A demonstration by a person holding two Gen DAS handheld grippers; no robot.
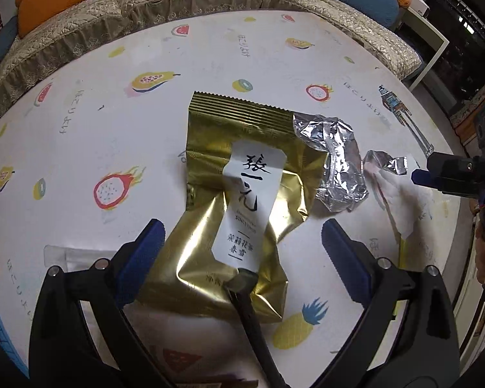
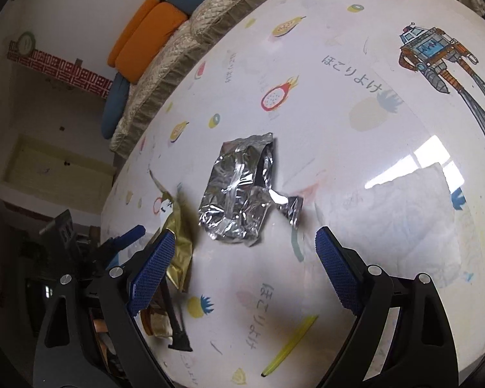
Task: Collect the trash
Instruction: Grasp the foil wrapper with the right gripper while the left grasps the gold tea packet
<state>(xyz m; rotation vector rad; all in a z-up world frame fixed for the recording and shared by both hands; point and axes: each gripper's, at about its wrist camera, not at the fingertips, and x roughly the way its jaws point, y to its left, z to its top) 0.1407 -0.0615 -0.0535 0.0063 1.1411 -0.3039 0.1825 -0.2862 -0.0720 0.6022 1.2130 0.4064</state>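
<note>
A gold tea packet (image 1: 242,194) with a white label lies on the fruit-print table, its lower end between the pads of my open left gripper (image 1: 239,258). It also shows in the right wrist view (image 2: 177,245), at the left. A crumpled silver foil wrapper (image 1: 336,161) lies just right of it. In the right wrist view the foil wrapper (image 2: 236,194) lies ahead of my open, empty right gripper (image 2: 242,271). A white tissue (image 1: 401,200) lies right of the foil. The right gripper's fingers (image 1: 436,177) show at the right edge of the left wrist view.
A black stick-like object (image 1: 252,317) lies under the gold packet's near end. A clear plastic wrapper (image 1: 77,257) lies at the left. A sofa with orange and blue cushions (image 1: 64,0) runs along the table's far edge. The table rim (image 1: 449,148) curves at the right.
</note>
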